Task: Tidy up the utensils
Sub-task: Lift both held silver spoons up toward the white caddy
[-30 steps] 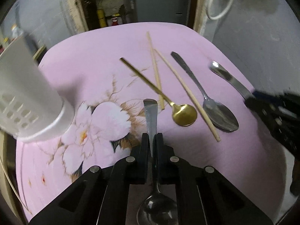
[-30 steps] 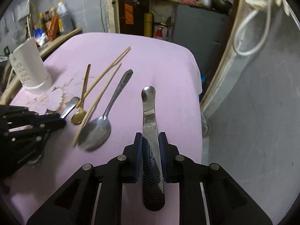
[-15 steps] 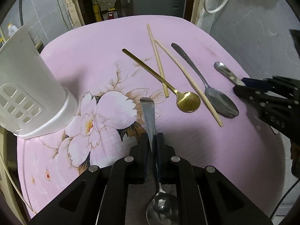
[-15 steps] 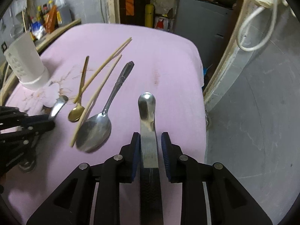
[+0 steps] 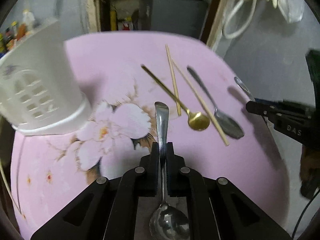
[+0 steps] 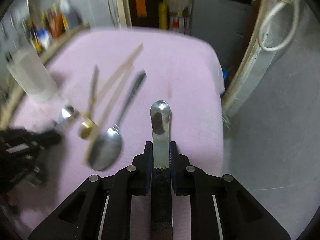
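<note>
Showing matte black angular left tongs (image 5: 162,150) with 4 round silver screw heads. Wearing blue pads on the right tongs (image 6: 161,152), plus white "DAS" lettering along the side and a thin black cable.

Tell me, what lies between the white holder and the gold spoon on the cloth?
Only bare floral cloth between white holder and gold spoon, in the left wrist view.

Both grippers tilt steeply downward. The left gripper (image 5: 162,150) is clamped on a spoon handle; the right gripper (image 6: 161,150), its fingers (image 6: 148,156) just having closed further, pinches another handle.
</note>
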The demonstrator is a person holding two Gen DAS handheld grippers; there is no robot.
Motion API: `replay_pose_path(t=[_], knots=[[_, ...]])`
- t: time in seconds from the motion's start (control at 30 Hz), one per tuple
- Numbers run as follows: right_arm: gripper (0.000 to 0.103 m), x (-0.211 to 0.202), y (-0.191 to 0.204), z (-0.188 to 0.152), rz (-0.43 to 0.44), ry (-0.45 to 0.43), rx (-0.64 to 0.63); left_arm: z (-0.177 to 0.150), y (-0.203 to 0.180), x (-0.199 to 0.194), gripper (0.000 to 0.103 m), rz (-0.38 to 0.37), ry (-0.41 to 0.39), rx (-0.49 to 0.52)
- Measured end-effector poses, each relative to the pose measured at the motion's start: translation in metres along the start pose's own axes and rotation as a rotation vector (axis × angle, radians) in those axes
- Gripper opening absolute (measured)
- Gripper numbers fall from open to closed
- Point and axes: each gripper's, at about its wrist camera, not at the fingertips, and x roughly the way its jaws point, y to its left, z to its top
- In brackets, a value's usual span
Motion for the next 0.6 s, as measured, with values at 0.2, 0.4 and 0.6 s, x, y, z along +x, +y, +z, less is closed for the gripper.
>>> replay_pose_path(t=[0.2,0.4,0.6], knots=[[0.013,-0.03,0.024,-0.012,0.069,-0.23,0.015,-0.013,0.007,-0.041,0.003,-0.004,-0.179,-0.077],[0.013,-0.03,0.041,-0.011,0.099,-0.299,0.033,-0.019,0.013,-0.055,0.0,0.003,-0.241,-0.108],[0.013,-0.025,0.056,-0.016,0.108,-0.279,0.017,-0.02,0.019,-0.05,0.0,-0.009,-0.214,-0.13]])
